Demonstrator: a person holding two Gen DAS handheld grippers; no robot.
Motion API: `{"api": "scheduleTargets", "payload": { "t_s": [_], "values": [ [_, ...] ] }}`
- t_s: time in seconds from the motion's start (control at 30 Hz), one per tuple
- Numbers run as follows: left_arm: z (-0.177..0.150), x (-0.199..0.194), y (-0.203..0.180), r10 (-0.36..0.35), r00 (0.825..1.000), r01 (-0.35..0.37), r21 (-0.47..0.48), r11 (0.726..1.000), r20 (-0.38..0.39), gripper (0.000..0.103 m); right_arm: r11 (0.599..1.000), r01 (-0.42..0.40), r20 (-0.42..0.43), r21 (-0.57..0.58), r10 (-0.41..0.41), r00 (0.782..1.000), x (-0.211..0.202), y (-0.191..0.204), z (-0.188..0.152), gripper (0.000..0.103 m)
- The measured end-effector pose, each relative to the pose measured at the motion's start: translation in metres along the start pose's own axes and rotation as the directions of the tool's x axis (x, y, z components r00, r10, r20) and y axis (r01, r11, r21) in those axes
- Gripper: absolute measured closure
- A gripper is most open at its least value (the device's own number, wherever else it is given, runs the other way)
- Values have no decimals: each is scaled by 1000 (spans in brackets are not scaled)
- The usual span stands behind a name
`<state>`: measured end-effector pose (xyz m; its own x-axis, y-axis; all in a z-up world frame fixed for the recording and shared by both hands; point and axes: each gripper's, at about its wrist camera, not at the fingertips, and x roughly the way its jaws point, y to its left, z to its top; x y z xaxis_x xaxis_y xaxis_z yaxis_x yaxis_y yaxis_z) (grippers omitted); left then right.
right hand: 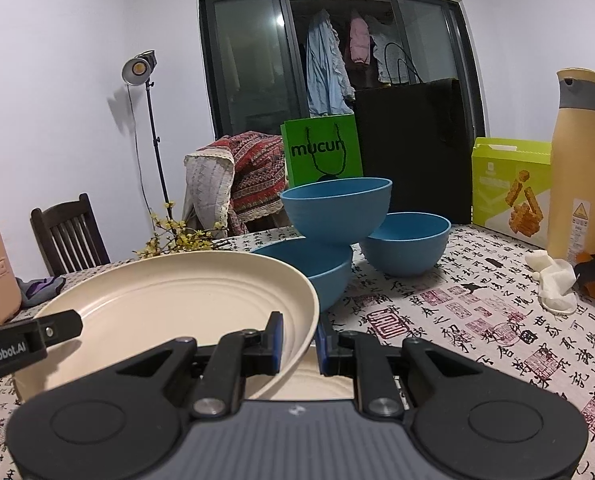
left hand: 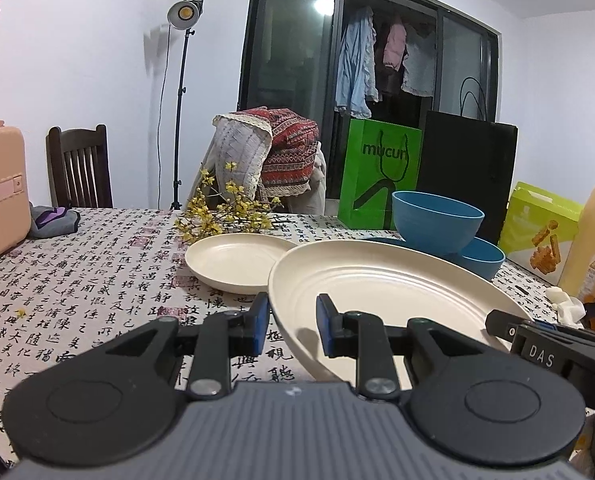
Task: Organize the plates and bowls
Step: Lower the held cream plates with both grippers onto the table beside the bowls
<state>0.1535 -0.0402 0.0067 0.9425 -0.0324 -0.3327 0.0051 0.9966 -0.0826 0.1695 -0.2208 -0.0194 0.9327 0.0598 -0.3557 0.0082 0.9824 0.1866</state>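
A lived-in home dining room is being shown: a table point(right hand: 477, 320) is being covered by a calligraphy-print cloth, laundry point(left hand: 357, 72) is being dried behind sliding glass doors point(right hand: 253, 60), and a wooden chair point(left hand: 79, 166) is being kept by the wall.

Left tool point(left hand: 290, 324), right tool point(right hand: 299, 346), blk linkages, blue pads, grey ribbed bodies (silver screws)

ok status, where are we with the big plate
Left gripper and right gripper both clamped on large cream plate, rim each side. Plate tilted off table. Blue bowls stacked just behind.
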Motion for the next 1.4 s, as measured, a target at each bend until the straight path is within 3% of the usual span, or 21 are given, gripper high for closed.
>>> {"api": "scheduleTargets", "payload": {
  "t_s": [1.4],
  "values": [
    [-34,16,-28,-39,996,44,57,997,-85,78,998,58,-56,2,-58,997,7,-33,-25,86]
  ]
}}
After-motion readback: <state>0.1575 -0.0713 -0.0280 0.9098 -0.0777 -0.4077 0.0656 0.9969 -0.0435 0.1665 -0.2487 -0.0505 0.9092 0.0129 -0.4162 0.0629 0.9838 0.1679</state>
